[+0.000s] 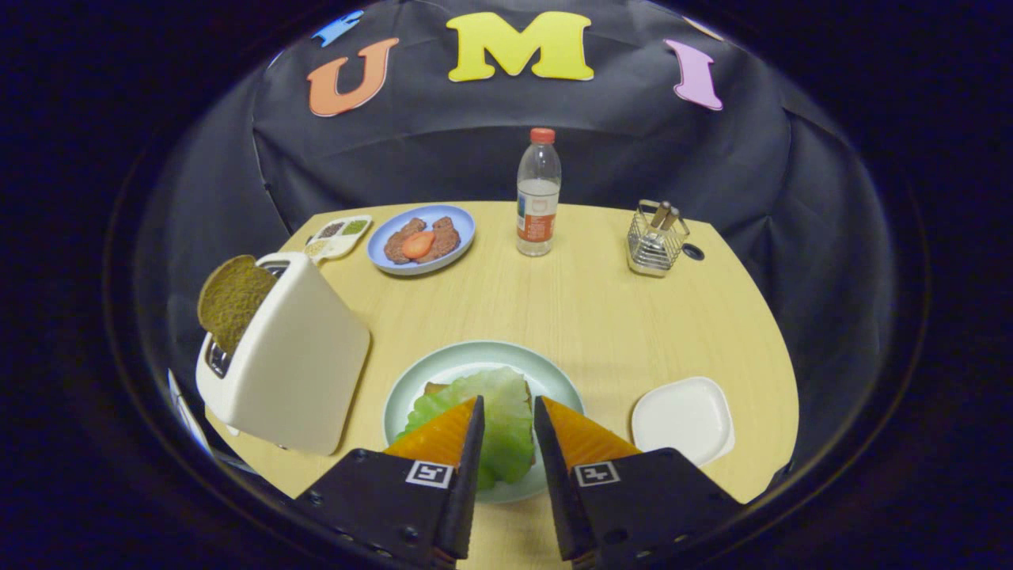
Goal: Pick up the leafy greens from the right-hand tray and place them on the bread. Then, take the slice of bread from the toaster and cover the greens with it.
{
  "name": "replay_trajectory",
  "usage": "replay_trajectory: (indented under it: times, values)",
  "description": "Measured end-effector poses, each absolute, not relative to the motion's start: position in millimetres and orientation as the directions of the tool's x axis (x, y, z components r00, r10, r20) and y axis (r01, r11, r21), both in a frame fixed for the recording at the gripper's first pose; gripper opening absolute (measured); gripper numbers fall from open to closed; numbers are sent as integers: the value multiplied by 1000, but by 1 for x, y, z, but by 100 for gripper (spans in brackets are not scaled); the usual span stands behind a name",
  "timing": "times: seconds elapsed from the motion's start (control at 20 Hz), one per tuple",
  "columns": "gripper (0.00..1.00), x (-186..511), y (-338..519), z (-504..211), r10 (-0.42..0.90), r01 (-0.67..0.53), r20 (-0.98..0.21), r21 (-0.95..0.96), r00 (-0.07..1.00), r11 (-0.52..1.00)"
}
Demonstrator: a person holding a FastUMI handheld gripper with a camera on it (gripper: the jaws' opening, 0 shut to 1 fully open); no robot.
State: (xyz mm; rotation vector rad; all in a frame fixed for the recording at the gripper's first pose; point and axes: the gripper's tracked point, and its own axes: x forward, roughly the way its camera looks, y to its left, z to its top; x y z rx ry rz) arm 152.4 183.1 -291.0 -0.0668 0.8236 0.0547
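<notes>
The leafy greens (pixel 497 412) lie on a slice of bread (pixel 438 387) on a pale green plate (pixel 475 356) in front of me. Only a brown corner of that bread peeks out behind the leaves. My gripper (pixel 508 405) hangs over the greens with its fingers a little apart, and the leaves show through the gap; whether the fingers touch them is unclear. To the left of the plate stands a cream toaster (pixel 289 356), and a brown slice of bread (pixel 231 299) sticks up from its slot. The white tray (pixel 682 418) to the right of the plate holds nothing.
At the back of the wooden table (pixel 586 309) stand a blue plate (pixel 423 237) with meat slices and a red piece, a small condiment tray (pixel 339 234), a clear bottle (pixel 538 194) with a red cap and a wire holder (pixel 655 237).
</notes>
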Motion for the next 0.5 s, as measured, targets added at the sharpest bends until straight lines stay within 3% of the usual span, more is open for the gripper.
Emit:
replay_trajectory:
  times: [0.2, 0.35, 0.5]
  values:
    - [57, 138, 185, -251, 31, -73, -673, -34, 739, 997]
    - [60, 131, 187, -214, 31, -81, -602, -57, 798, 995]
    - [77, 126, 192, -178, 31, -87, -522, -83, 852, 993]
